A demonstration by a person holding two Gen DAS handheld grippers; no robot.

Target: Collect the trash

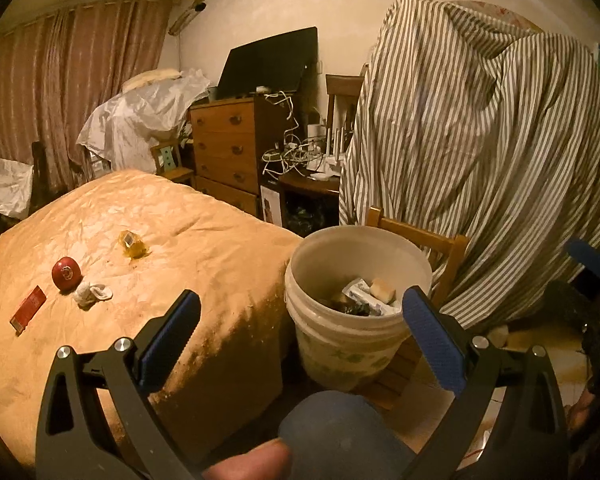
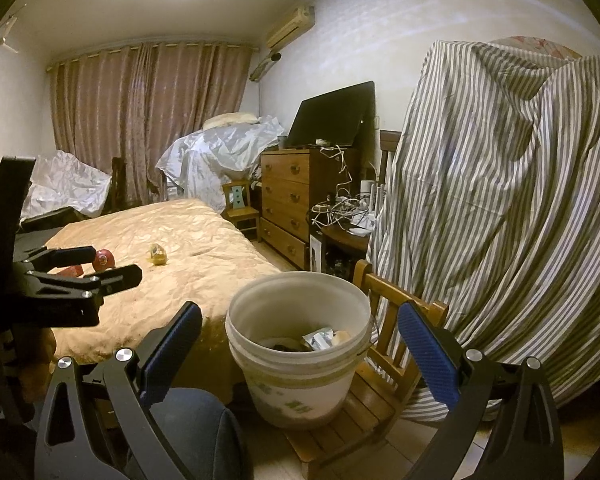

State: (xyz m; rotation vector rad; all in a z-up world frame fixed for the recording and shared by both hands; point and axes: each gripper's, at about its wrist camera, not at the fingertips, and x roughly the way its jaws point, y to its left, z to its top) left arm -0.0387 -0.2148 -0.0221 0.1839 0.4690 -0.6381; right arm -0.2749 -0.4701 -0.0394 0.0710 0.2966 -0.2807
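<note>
With both grippers empty and jaws wide, four scraps remain on the bed (image 1: 204, 248), well apart from the bucket (image 1: 360, 304). The left gripper (image 1: 300, 320) should straddle the crumpled tissue (image 1: 92, 294) squarely, closing before lifting, so bedding is not pinched

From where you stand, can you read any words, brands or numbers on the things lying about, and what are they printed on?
No text can be read in either view.
Red flat packet on the bed: print too blurred.
Red round item: pale mark, unreadable.
Yellow wrapper: white label, too small.
White bucket: only a faded green pattern, no letters made out.
Wrappers inside the bucket: print too blurred.
</note>
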